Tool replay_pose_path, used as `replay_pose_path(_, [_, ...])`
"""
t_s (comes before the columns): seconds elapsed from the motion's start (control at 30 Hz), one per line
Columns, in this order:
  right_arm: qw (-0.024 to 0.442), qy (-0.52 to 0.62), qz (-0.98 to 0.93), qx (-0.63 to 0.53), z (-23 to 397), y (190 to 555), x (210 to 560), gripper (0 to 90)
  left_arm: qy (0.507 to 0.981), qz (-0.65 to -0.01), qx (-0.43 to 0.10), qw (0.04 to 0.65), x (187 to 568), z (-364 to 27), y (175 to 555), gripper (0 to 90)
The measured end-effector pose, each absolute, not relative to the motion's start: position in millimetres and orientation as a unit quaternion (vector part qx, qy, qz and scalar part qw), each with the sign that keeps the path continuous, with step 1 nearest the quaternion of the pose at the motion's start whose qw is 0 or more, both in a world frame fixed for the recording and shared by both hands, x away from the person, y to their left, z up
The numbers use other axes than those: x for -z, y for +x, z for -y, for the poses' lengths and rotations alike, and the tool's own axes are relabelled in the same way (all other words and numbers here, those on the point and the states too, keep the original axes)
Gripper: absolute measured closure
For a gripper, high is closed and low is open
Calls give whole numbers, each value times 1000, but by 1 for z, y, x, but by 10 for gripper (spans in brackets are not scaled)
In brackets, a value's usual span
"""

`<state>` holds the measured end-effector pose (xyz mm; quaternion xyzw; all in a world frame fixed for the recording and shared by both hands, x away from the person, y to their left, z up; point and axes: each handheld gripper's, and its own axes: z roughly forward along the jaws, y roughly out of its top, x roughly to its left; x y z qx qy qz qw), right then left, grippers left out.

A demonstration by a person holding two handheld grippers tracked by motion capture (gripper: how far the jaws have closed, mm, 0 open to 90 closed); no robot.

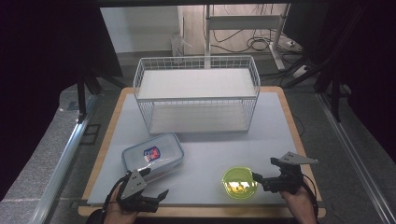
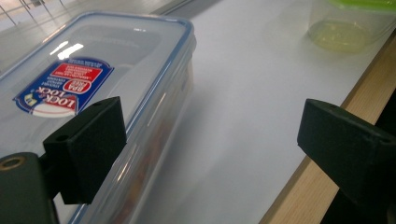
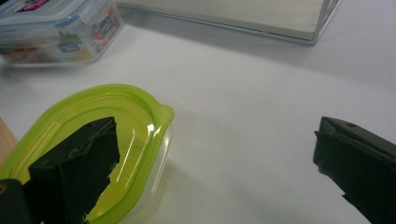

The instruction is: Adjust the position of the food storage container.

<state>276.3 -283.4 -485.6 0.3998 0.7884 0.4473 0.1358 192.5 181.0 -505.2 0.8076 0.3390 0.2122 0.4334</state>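
High view: left gripper [image 1: 156, 195] at bottom left of frame, jaws spread wide, nothing between them, pointing right along the near table edge. Blue-rimmed box [image 1: 152, 156] just above it, left of centre, lid on, label up. Right gripper [image 1: 256, 179] at bottom right, jaws wide apart, holding nothing, tips at the right rim of the green tub [image 1: 239, 182], low centre-right. Wire rack [image 1: 196, 94] upper centre, well apart from both containers. White mat [image 1: 205, 154] on a wooden table [image 1: 106, 140].

Left gripper view: box [image 2: 93, 84] fills upper left, one jaw just beside its near wall, contact unclear; other jaw over the wood edge at right. Tub [image 2: 350, 28] at top right.

Right gripper view: tub [image 3: 107, 140] at lower left, one jaw over its green lid, touching or not cannot tell; other jaw over bare mat at right. Box [image 3: 56, 28] top left, rack [image 3: 233, 18] along top.
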Motion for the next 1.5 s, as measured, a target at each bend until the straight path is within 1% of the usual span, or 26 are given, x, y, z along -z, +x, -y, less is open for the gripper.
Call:
replay_pose_path(0.1, [139,400,-790,-443,282,277,487,0,808,-342,-208,433,507,-182,193,74])
replay_pose_path(0.27, [147,400,-788,-445,281,277,486,0,798,-344,-216,445,508,-185,193,69])
replay_pose_path(0.53, [149,407,-792,-431,278,278,489,0,799,-342,-219,443,510,-185,194,65])
replay_pose_path(0.9, [139,399,-800,-426,277,276,484,0,797,-336,-228,447,510,-185,193,65])
replay_pose_path(0.93, [141,400,-801,-422,275,275,483,13,797,-336,-228,447,510,-185,193,65])
replay_pose_path(1.03, [143,399,-805,-415,272,272,480,103,797,-337,-228,447,510,-185,193,65])
replay_pose_path(1.17, [141,390,-811,-413,267,268,473,328,797,-336,-228,447,510,-185,193,65])
replay_pose_path(1.2, [137,386,-813,-414,266,267,471,413,797,-336,-229,446,510,-185,193,65])
replay_pose_path(1.27, [130,377,-818,-414,262,264,468,519,798,-336,-228,446,510,-184,193,66])
replay_pose_path(1.3, [127,374,-820,-413,259,262,466,597,798,-336,-229,445,510,-184,193,67])
replay_pose_path(1.37, [121,361,-828,-411,253,259,464,715,798,-336,-230,444,510,-184,193,67])
replay_pose_path(1.43, [118,347,-834,-413,245,255,463,798,798,-336,-231,443,510,-184,193,67])
replay_pose_path(1.5, [110,335,-837,-418,236,250,461,860,798,-336,-230,444,510,-184,193,68])
